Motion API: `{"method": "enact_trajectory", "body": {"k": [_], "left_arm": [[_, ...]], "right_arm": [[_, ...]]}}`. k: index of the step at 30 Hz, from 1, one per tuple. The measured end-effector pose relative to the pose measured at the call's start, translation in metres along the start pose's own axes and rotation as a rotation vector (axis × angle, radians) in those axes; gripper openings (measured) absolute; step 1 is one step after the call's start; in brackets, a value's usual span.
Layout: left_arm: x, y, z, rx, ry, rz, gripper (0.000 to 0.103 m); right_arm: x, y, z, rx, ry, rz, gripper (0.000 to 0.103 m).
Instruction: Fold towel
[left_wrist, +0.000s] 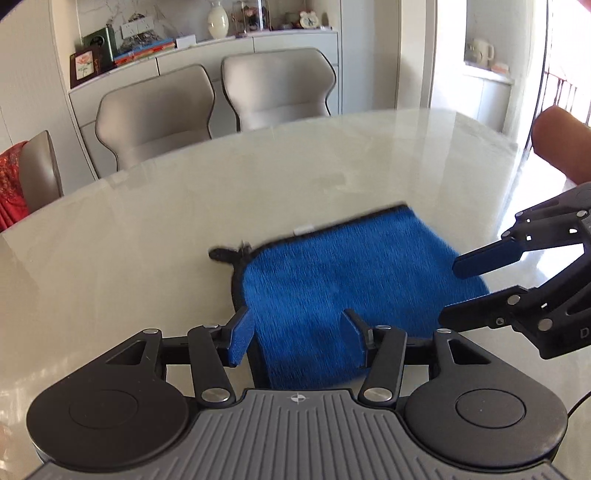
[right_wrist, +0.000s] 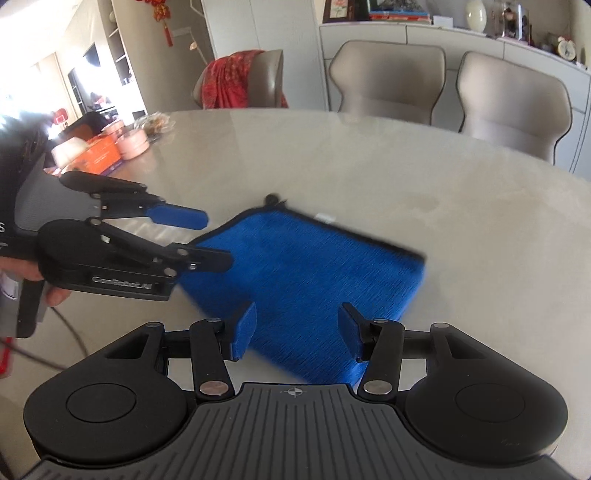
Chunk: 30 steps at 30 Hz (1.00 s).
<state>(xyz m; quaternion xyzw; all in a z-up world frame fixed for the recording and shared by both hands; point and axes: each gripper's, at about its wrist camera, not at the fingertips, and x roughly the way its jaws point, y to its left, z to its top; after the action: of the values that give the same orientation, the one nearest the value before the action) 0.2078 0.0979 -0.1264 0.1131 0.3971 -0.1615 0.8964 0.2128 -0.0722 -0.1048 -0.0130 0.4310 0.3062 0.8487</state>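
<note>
Towel: blue, folded, flat on the table, black loop at its far left corner.
Left gripper: fingers spread, empty, over the towel's near edge.
Right gripper: spread, empty, over the near right part.
Chairs: far side.

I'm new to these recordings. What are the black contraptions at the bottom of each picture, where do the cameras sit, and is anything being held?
There is no robot arm: a person carries one hand-held two-finger gripper in each hand. Each picture comes from a fisheye camera on one gripper, looking forward along its fingers. The left wrist view shows the left gripper below, with the right gripper coming in from the side. The right wrist view shows the reverse; a hand holds the left one. A blue towel lies flat on the pale table, apparently folded already. Both grippers are open and hold nothing.
</note>
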Motion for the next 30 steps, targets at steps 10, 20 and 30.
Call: {"method": "enact_trajectory", "body": {"k": [10,20,30], "left_arm": [[0.021,-0.003,-0.002,-0.038,0.066,0.045,0.070],[0.007,0.001,0.001,-0.129,0.094,0.099,0.071],[0.014,-0.001,-0.002,-0.145,0.122,0.105,0.073]], "right_arm": [[0.012,-0.004,-0.013,-0.005,0.054,-0.059,0.050],[-0.001,0.000,-0.009,0.014,0.035,-0.105,0.050],[0.002,-0.004,-0.015,0.056,0.069,-0.130,0.058]]}}
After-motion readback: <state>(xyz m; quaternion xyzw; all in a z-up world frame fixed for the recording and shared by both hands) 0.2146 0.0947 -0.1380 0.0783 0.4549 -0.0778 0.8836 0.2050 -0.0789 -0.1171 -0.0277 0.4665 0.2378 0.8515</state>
